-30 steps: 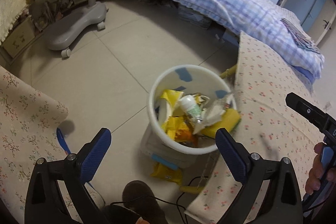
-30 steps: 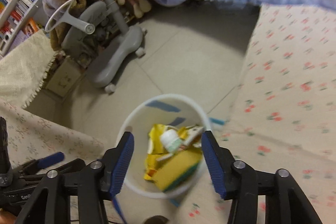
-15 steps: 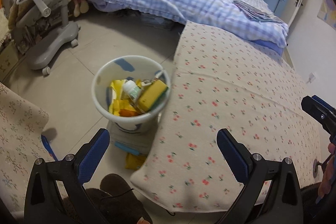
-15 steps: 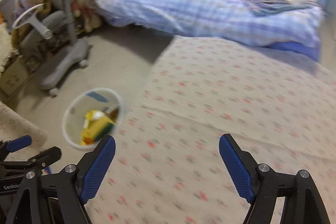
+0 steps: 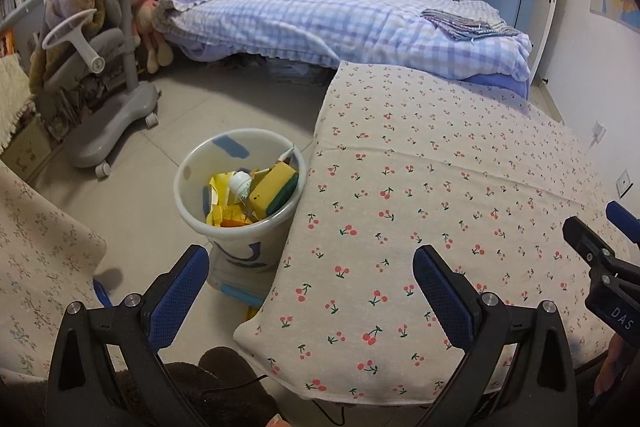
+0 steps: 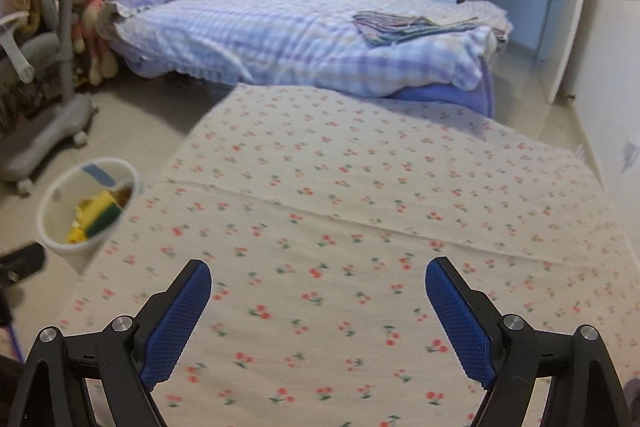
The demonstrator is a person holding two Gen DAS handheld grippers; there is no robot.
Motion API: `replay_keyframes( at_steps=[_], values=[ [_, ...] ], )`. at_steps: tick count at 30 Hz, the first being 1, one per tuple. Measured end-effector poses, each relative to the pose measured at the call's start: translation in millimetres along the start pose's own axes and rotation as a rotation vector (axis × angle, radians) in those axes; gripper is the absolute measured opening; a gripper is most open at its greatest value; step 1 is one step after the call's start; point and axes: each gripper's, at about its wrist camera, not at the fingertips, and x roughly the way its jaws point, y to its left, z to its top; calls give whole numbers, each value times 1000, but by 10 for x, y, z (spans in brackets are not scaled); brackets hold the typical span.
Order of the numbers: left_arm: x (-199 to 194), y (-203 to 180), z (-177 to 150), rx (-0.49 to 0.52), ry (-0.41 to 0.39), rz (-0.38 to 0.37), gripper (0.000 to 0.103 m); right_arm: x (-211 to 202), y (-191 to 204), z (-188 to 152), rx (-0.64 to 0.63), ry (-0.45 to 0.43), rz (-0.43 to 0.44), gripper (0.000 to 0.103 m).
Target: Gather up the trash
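Open, bare cherry-print counter [image 6: 360,195] ahead of and beneath the right tool [image 6: 318,291]; off to its left, white trash bin [image 6: 52,223] hard against the counter edge, bed [image 6: 304,35] blocking beyond

Both claws angle downward, left claw [image 5: 310,271] spread wide and empty, right claw [image 6: 318,289] opening, empty.
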Motion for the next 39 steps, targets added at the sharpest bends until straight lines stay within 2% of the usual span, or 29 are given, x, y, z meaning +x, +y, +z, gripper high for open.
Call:
replay_keyframes(
  at_steps=[7, 16, 39],
  values=[
    [48, -4, -33, -2, 17, -5, 103, 151, -26, -88, 29, 69, 32, 92],
    [66, -23, -58, 3, 21, -3, 103, 217, -13, -94, 61, 101, 42, 93],
    [65, -29, -76, -9, 23, -4, 103, 215, -34, -86, 74, 101, 39, 93]
  ],
)
